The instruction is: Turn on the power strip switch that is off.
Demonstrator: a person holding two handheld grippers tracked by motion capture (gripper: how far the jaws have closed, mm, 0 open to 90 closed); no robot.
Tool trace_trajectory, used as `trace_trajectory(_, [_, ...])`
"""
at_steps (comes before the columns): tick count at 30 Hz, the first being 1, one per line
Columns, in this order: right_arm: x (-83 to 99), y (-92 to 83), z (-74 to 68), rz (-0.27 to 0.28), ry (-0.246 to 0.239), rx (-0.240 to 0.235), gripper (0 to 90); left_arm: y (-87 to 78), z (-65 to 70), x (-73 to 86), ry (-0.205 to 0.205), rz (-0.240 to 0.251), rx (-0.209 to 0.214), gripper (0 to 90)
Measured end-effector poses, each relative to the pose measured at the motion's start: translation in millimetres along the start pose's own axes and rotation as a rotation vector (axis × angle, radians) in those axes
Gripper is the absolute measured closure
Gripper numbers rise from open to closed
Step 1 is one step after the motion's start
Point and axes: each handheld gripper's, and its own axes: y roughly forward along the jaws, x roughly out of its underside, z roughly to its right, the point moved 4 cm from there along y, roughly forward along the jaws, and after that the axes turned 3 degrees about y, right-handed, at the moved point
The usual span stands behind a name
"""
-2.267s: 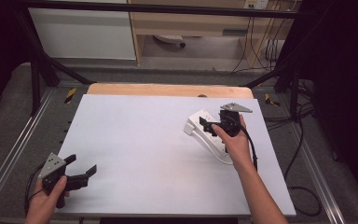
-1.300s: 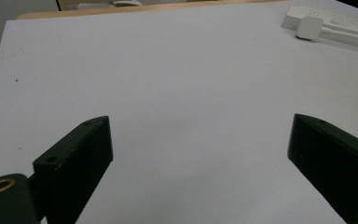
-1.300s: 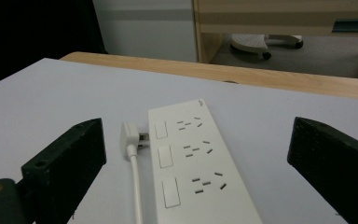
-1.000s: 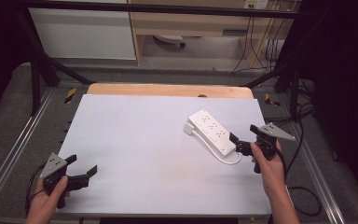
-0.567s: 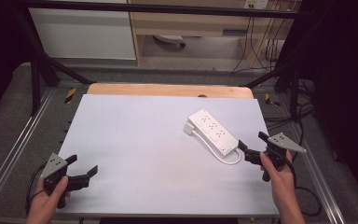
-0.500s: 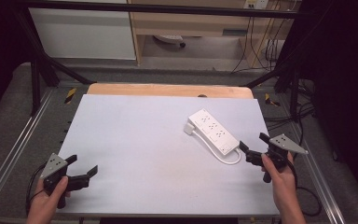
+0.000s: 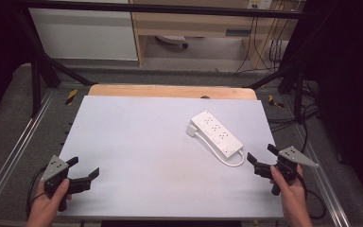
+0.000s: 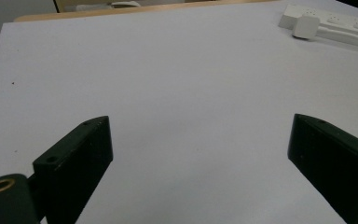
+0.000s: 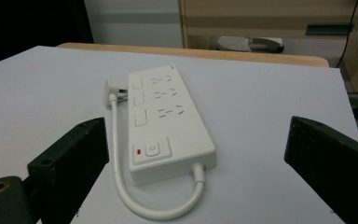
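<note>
A white power strip (image 7: 217, 133) lies flat on the white table top (image 7: 146, 142), right of centre, its short cable (image 7: 230, 161) looped back to a plug (image 7: 192, 129) beside it. In the right gripper view the power strip (image 9: 165, 119) lies ahead between the jaws, switch end nearest, with its plug (image 9: 113, 87) at the far left. My right gripper (image 7: 261, 159) hovers open at the table's right front corner, just off the strip's near end, holding nothing. My left gripper (image 7: 83, 167) stands open and empty at the front left corner. Far off in the left gripper view are the power strip (image 8: 340, 24) and plug (image 8: 306, 26).
A wooden board edge (image 7: 170, 91) runs along the table's far side. Metal rails (image 7: 14, 151) flank the table. Cables (image 7: 307, 118) trail on the floor at right. A white cabinet (image 7: 82, 28) and wooden shelf (image 7: 194, 23) stand beyond.
My right gripper let go of the power strip, pulled back toward the front right corner and stands open there. The strip stayed where it was set down. The left gripper has not moved.
</note>
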Motion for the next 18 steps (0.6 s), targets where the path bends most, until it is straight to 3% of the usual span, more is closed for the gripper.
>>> trace_trajectory(18, [29.2, 9.8, -13.0, -0.079, -0.023, -0.048, 5.9, -0.4, 1.0, -0.8, -0.001, 0.005, 0.004, 6.4])
